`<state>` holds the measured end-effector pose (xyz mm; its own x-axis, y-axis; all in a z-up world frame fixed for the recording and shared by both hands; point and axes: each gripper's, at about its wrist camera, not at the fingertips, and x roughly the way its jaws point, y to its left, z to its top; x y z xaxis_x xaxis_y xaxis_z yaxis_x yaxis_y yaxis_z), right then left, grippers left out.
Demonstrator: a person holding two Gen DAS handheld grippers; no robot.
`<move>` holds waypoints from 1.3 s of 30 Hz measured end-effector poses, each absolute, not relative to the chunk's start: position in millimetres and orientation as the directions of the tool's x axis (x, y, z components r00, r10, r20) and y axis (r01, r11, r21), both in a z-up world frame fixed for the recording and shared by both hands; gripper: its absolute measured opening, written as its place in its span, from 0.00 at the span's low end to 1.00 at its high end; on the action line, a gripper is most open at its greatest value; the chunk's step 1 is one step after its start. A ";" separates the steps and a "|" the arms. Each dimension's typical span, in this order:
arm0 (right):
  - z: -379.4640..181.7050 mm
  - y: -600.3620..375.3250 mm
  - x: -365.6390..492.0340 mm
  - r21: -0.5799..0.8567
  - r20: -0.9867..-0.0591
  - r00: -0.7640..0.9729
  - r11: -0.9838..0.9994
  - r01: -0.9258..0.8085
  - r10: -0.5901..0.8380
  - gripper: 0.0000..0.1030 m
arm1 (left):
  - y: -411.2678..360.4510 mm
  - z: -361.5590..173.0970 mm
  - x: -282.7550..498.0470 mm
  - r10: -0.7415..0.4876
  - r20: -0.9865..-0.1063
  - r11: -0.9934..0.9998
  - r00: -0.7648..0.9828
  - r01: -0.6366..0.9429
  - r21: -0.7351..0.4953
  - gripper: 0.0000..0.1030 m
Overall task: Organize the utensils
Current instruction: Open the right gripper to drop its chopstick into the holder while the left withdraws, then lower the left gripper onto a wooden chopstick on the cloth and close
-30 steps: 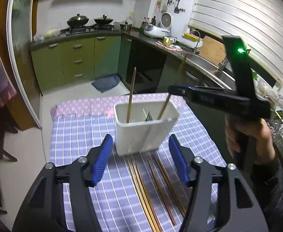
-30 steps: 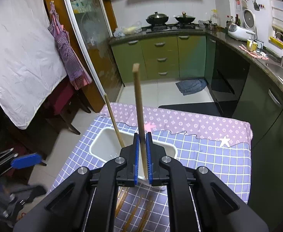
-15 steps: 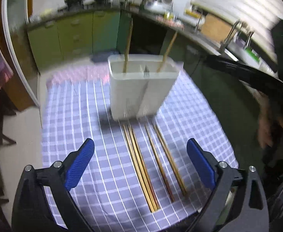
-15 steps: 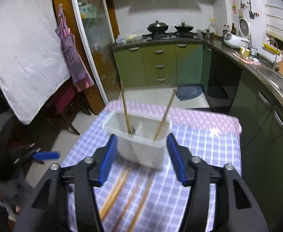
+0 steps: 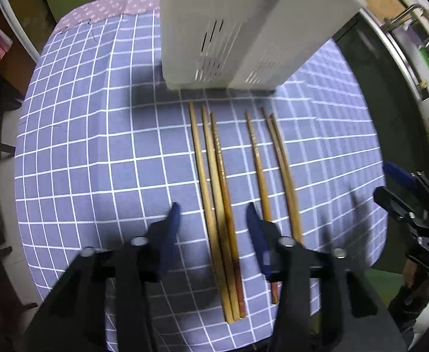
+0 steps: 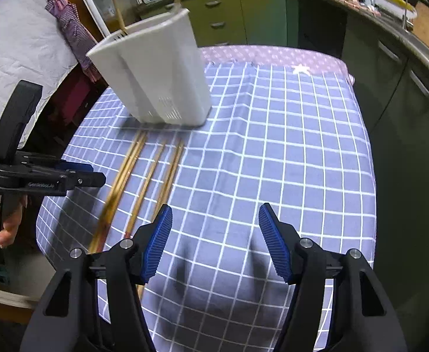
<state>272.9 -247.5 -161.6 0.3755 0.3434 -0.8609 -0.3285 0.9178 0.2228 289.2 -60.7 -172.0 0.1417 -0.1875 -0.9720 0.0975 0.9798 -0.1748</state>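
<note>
Wooden chopsticks (image 5: pixel 214 193): 2 stand in the white holder (image 6: pixel 155 79), 6 lie on the checked tabletop (image 6: pixel 287 152), left claw (image 5: pixel 213 223) released over them, right claw (image 6: pixel 215 243) released, empty.

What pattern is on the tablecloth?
The tablecloth is blue-purple with a white grid check, clearest in the right wrist view.

The checked tablecloth (image 5: pixel 97 146) carries a white utensil holder (image 5: pixel 229 29) and 6 chopsticks (image 5: pixel 214 190).
</note>
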 end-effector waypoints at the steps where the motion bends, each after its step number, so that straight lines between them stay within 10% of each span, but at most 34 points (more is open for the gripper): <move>1: -163.2 -247.9 273.2 0.226 -0.862 0.372 0.917 -0.328 0.345 0.60 | -62.6 -175.9 290.6 -0.176 -0.976 0.982 0.131 0.100 -0.163 0.28; 39: -177.6 -198.3 305.3 0.206 -0.930 0.216 0.907 -0.366 0.298 0.60 | -83.4 -208.6 312.2 -0.085 -0.987 0.993 0.135 0.088 -0.074 0.06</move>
<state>305.3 -198.3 -177.6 0.2162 0.2984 -0.9296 -0.3665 0.9073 0.2060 312.2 -83.4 -208.6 0.1346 -0.0854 -0.9872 0.0878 0.9934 -0.0739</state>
